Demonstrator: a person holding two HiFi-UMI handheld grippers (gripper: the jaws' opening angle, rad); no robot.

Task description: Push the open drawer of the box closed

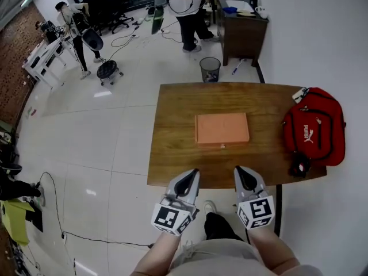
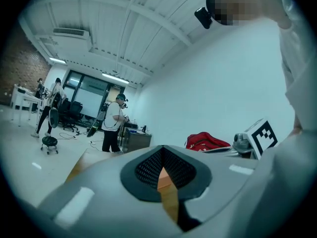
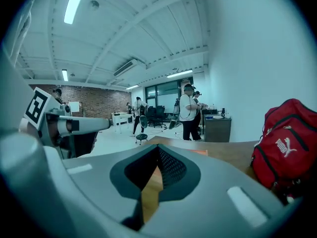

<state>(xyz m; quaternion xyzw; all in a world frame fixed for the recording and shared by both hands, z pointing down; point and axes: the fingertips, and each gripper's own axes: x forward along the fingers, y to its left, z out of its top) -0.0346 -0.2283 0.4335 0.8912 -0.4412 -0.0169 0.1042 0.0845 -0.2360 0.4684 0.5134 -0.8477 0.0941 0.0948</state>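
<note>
A flat orange box lies in the middle of the wooden table. A small knob marks its drawer front on the side facing me; how far the drawer stands out I cannot tell. My left gripper and right gripper hover side by side over the table's near edge, well short of the box, both shut and empty. In the left gripper view the left gripper has its jaws together. The right gripper looks the same in its own view, with a sliver of the box beyond.
A red backpack sits on the table's right end, also seen as the backpack in the right gripper view. Past the far edge stand a trash bin and a dark desk. People stand at the back of the room.
</note>
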